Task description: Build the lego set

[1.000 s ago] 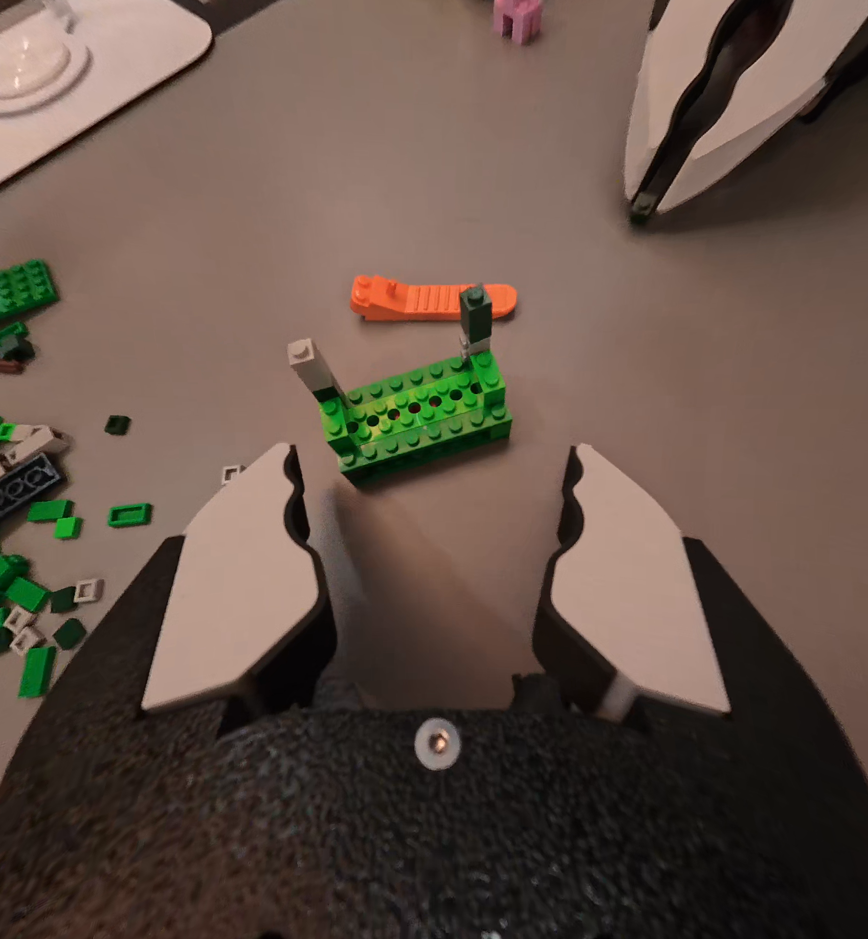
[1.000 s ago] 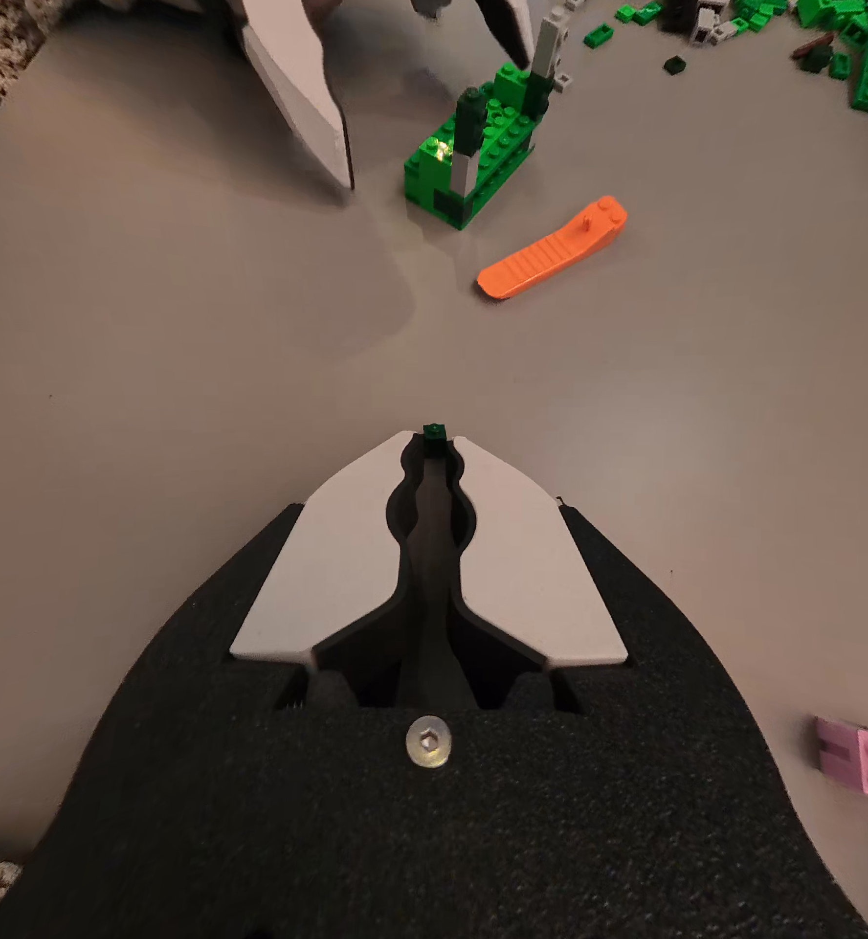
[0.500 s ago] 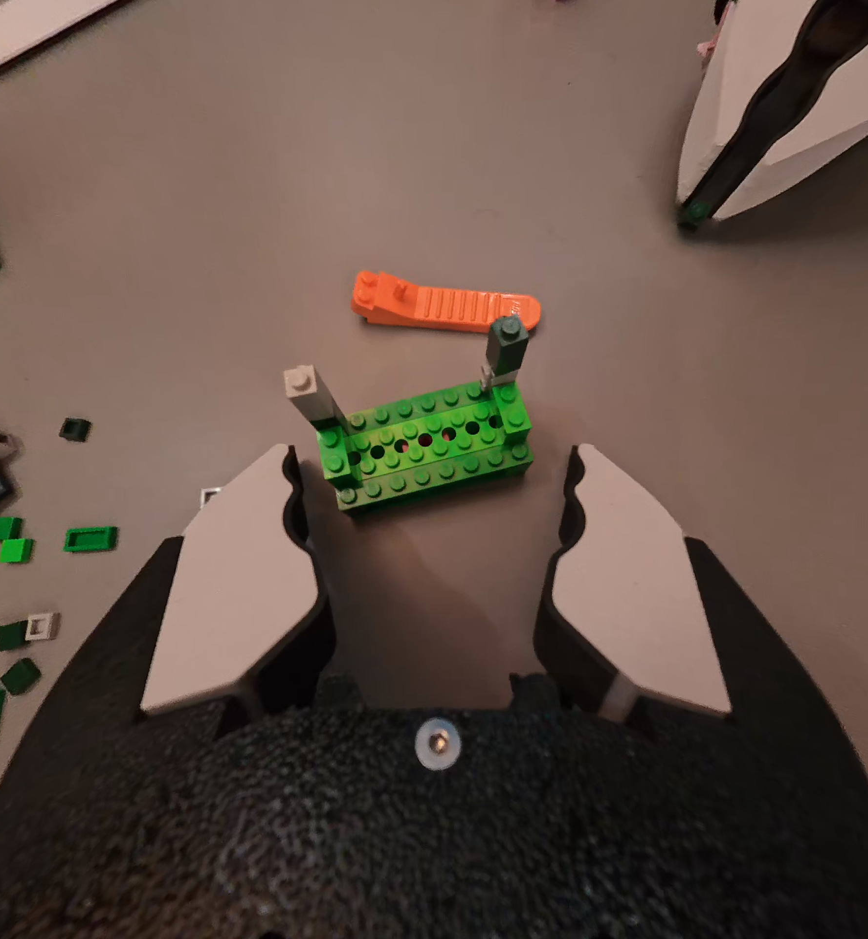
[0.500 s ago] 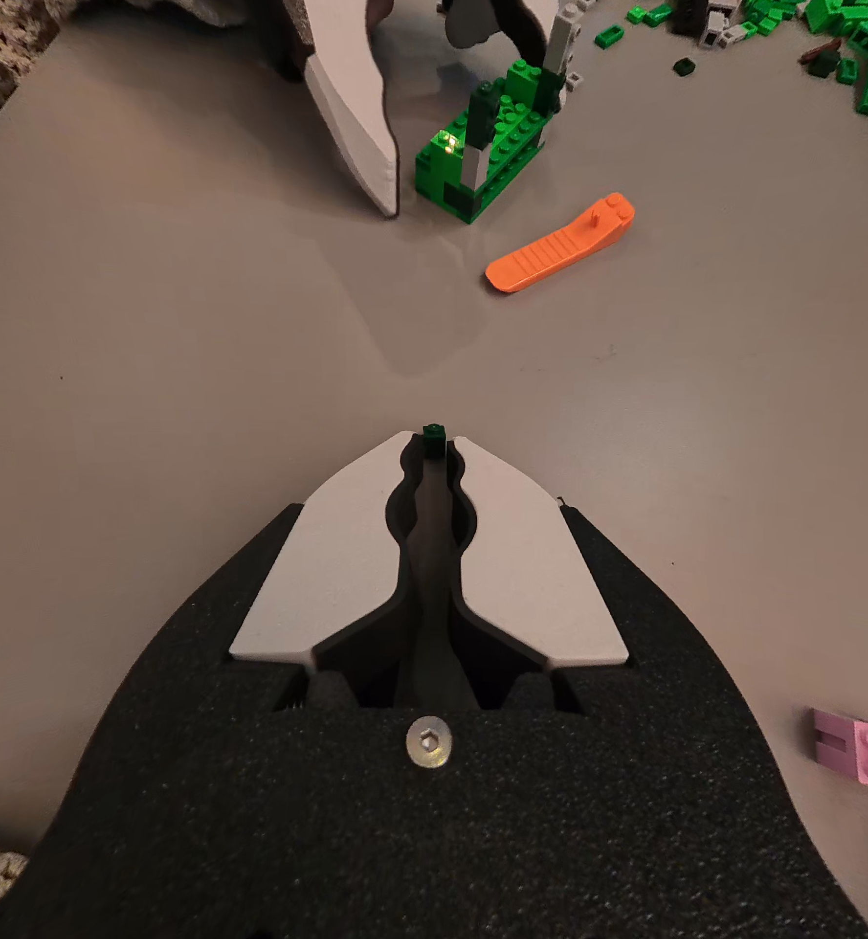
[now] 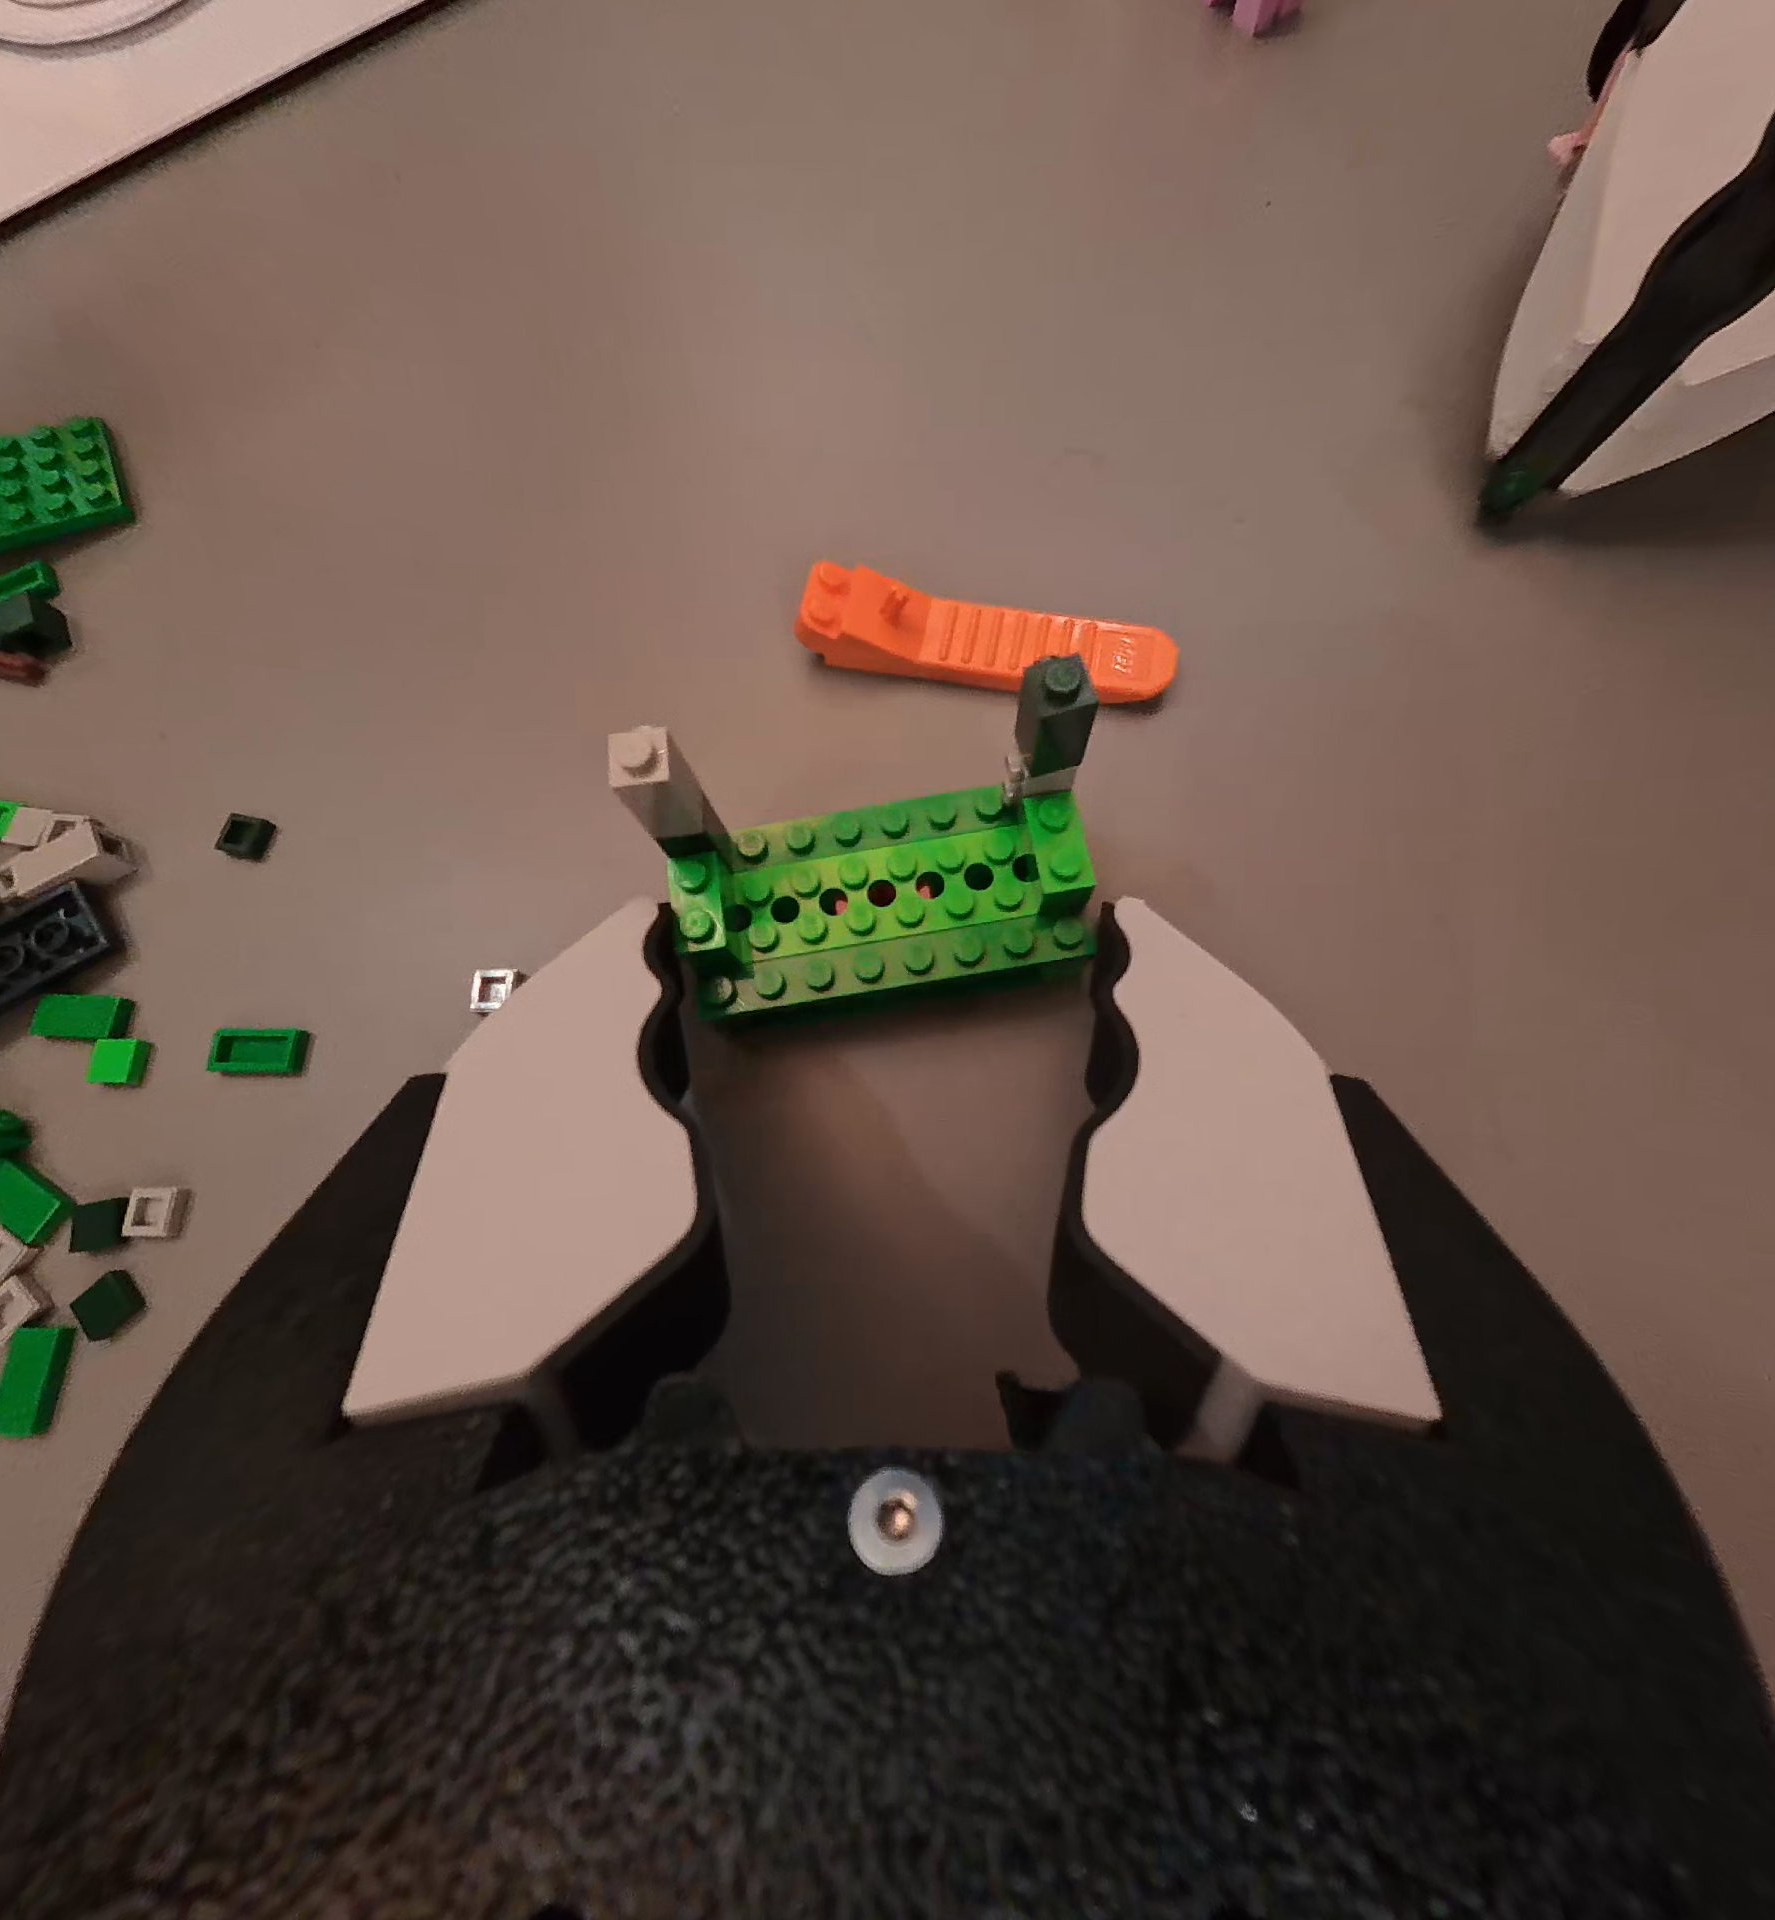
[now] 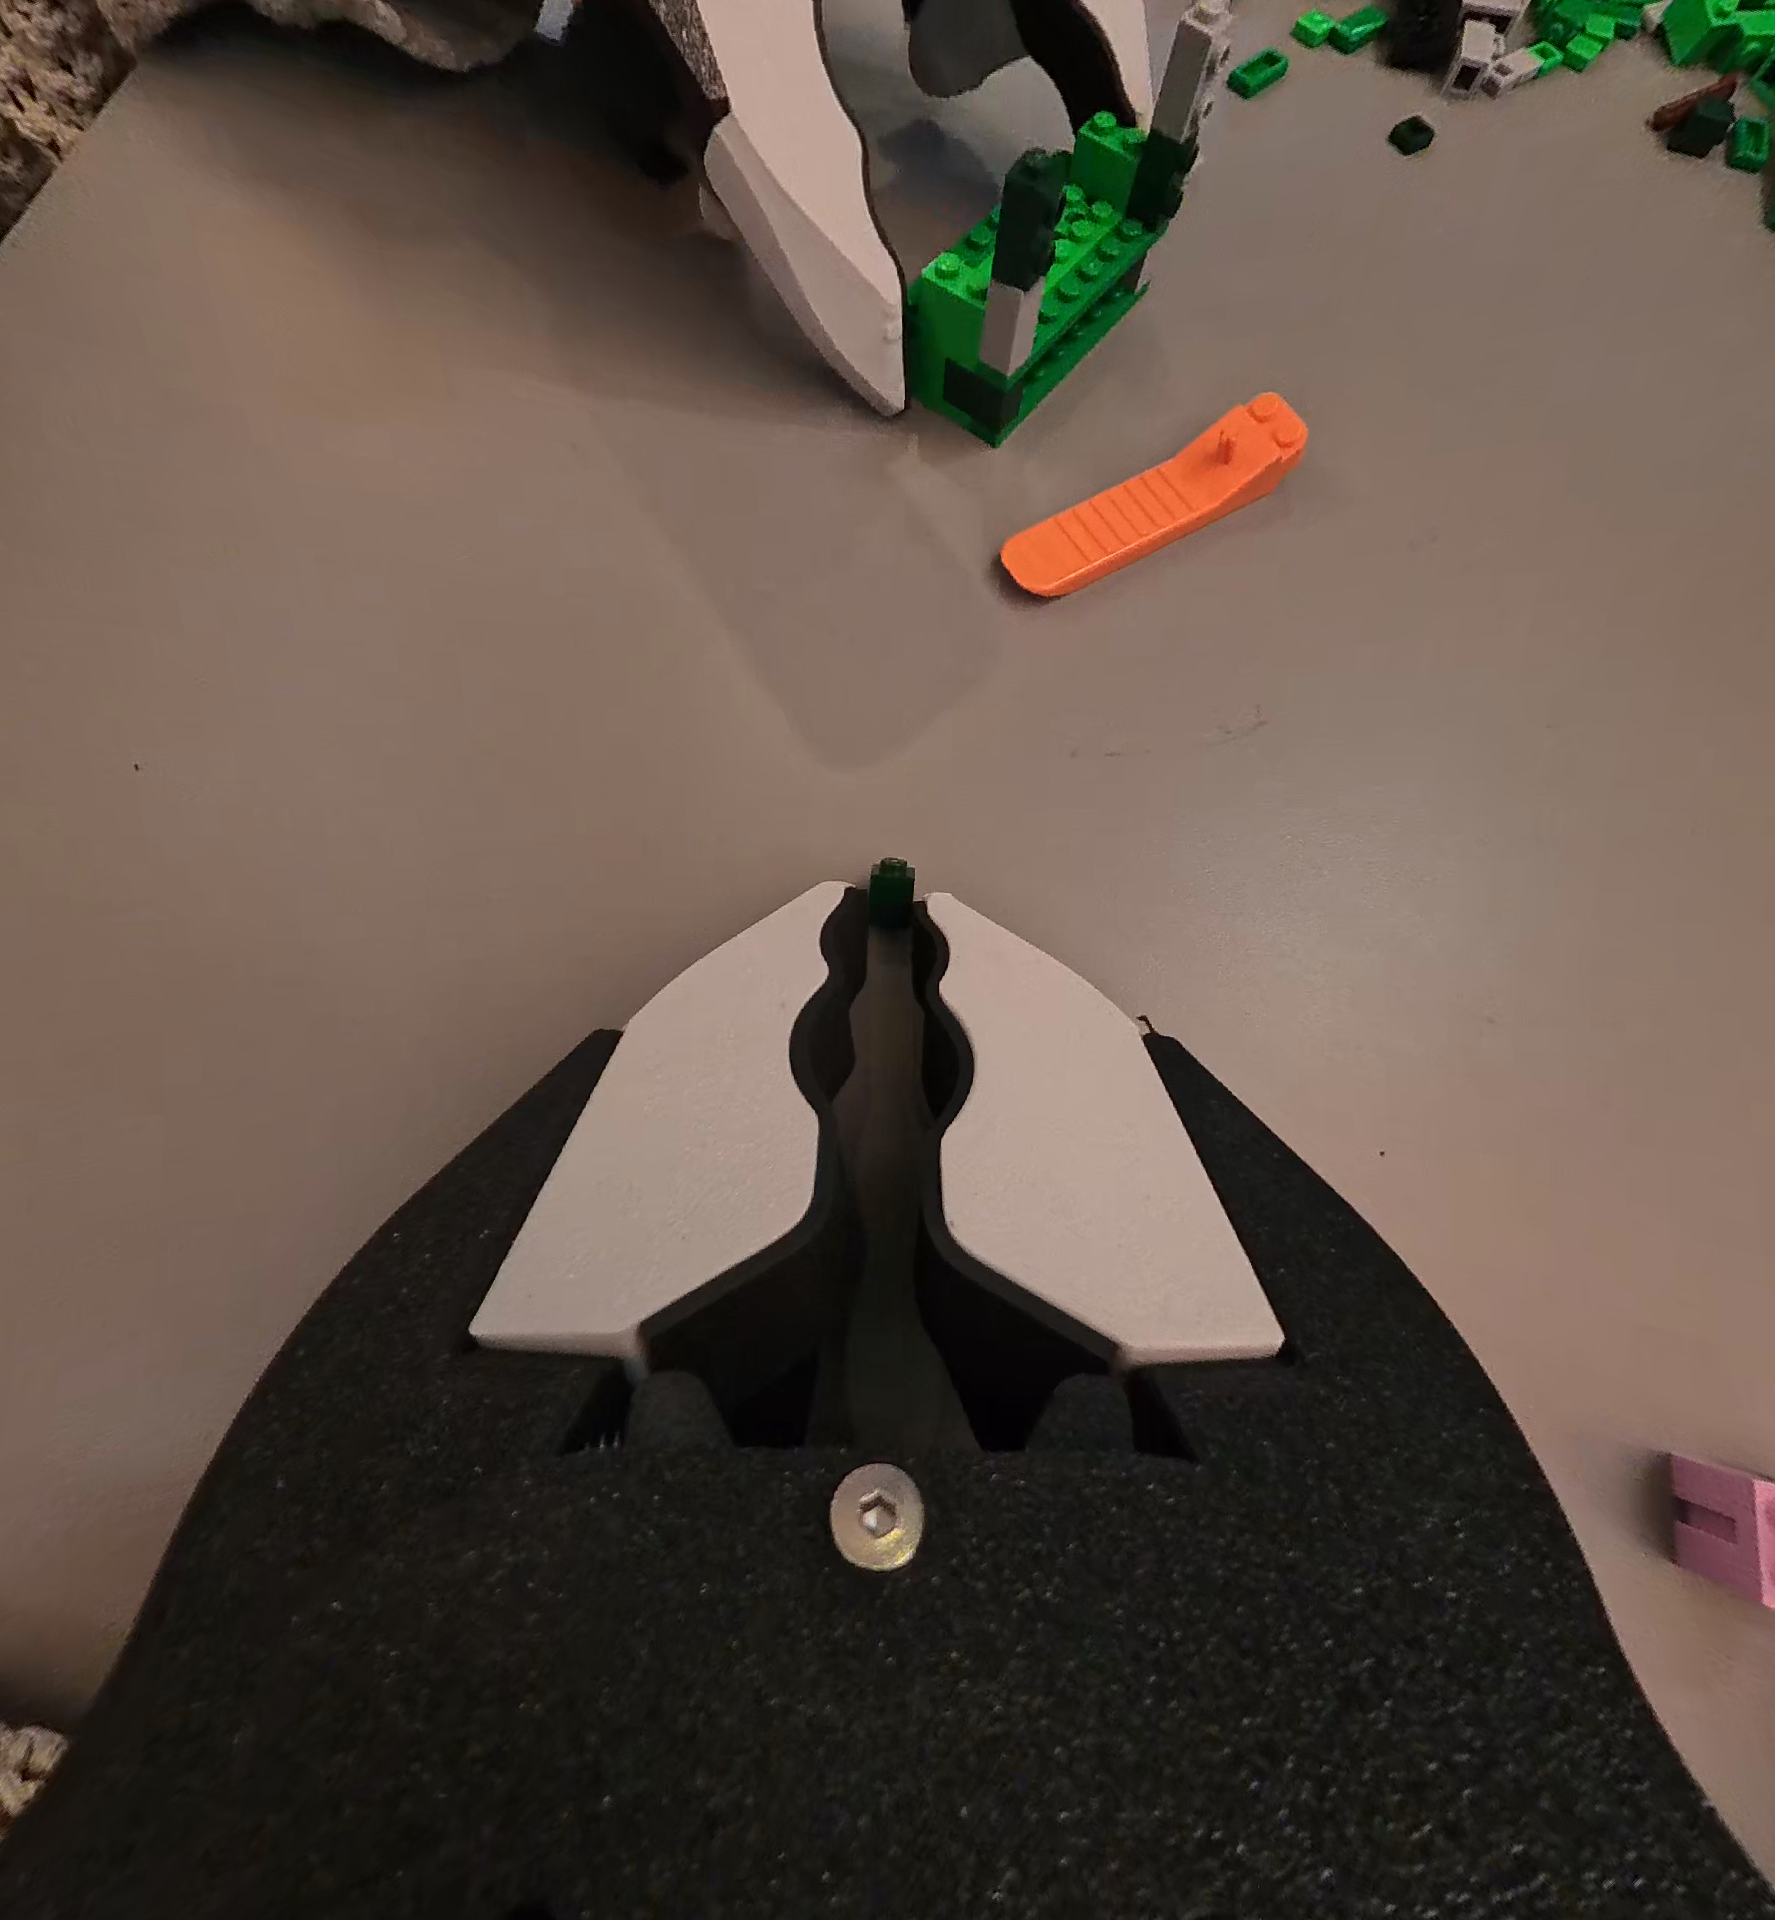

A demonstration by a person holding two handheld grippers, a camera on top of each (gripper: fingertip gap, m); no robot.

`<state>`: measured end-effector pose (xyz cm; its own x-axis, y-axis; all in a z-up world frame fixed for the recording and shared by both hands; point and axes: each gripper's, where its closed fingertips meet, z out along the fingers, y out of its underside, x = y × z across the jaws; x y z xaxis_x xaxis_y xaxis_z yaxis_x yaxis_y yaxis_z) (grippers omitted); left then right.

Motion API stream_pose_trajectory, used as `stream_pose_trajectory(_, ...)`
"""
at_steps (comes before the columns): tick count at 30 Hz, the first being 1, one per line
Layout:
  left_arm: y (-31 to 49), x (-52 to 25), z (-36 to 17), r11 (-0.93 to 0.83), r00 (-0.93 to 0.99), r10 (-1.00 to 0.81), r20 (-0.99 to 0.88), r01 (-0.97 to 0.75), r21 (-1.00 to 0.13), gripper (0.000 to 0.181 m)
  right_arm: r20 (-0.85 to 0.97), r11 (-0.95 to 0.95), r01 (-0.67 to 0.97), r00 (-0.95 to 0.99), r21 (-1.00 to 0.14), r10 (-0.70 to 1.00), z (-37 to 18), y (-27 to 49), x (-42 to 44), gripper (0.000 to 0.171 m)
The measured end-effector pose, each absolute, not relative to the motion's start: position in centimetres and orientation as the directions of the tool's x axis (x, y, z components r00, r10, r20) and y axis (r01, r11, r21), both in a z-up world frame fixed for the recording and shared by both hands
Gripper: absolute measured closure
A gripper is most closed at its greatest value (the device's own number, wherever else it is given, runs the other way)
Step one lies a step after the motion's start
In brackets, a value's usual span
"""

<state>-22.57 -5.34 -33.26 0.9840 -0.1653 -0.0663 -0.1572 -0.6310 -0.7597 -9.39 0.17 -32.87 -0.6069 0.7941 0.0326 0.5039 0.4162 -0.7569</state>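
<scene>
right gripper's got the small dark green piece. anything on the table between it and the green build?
Nothing visible. Bare table lies between the right gripper, shut on the small dark green piece, and the green build. The orange brick separator lies right of that line. The left gripper brackets the build's ends.

One green build (image 5: 883,914), two posts on it, one orange separator (image 5: 987,649), one pink brick (image 6: 1761,1532), two tongs.

plain grey-brown table (image 6: 343,644) fills both views, matte, dim warm light with soft shadows. beige shaggy rug (image 6: 0,114) shows past the table edge at far left and near left. pale board (image 5: 83,114) lies at far left.
</scene>
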Motion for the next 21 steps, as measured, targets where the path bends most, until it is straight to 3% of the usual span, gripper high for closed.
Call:
stream_pose_trajectory(9,-5.3,-22.61,-33.28,-0.63,0.982,-0.174,-0.066,-0.163,-0.76,0.106,0.038,0.421,0.499,-0.61,-0.757,0.791,-32.84,0.13,-9.35,0.163)
stream_pose_trajectory(15,-5.31,-22.61,-33.28,-0.63,0.982,-0.175,-0.065,-0.163,-0.76,0.106,0.103,0.464,0.458,-0.619,-0.758,0.779,-32.64,0.33,-9.26,0.148)
stream_pose_trajectory(21,-5.3,-22.61,-33.28,-0.63,0.982,-0.176,-0.065,-0.163,-0.76,0.106,0.066,0.454,0.505,-0.612,-0.734,0.788,-32.52,0.73,-8.6,0.146)
